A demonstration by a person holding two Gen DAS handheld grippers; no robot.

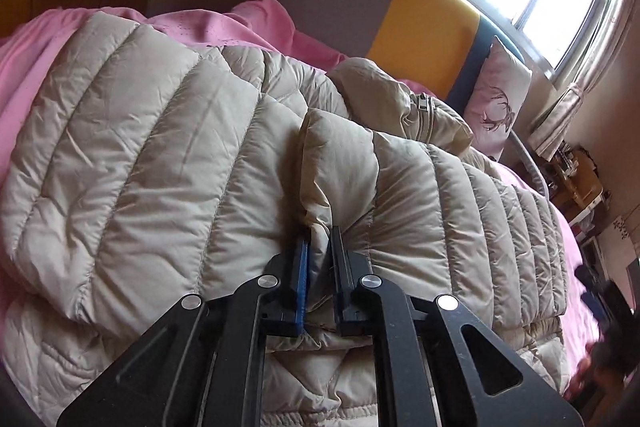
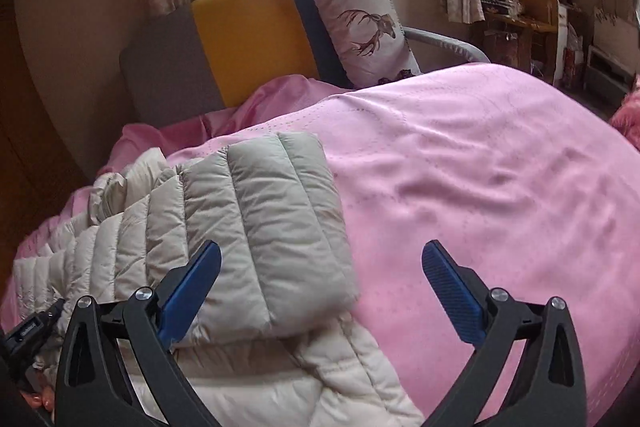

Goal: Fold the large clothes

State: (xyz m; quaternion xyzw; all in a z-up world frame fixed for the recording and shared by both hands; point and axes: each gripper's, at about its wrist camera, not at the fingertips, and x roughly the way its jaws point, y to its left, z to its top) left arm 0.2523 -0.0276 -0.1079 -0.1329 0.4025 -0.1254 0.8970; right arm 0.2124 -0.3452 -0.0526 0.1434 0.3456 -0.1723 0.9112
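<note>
Between the jaws of my left gripper (image 1: 320, 239): one pinch of beige quilted down jacket (image 1: 160, 155), fingers closed on a raised fold of it. The jacket lies spread on the pink bedspread (image 1: 24, 75), reaching ahead of and to both sides of this gripper.

Right gripper (image 2: 320, 267): jaws wide apart, holding nothing. It hovers above the bed where the jacket's folded sleeve panel (image 2: 272, 227) meets the bedspread (image 2: 480, 167); the left finger overlaps the panel, the right finger is over bare pink cloth.

Handling, by my estimate: light, puffy, very soft; no stiffness, so any lifted part will sag and billow. The shell looks smooth and likely slippery, so a shallow pinch may slide out. Best hold: a stitched seam or hem edge, where the padding is thin and the fabric doubles.

Left view only: zipper pull (image 1: 424, 103) near the collar ahead of my grip, and the full quilted body.

Right view only: the sleeve panel's free end, the open stretch of bed to the right, deer-print pillow (image 2: 360, 27) against the yellow headboard (image 2: 248, 31) seen square on.
</note>
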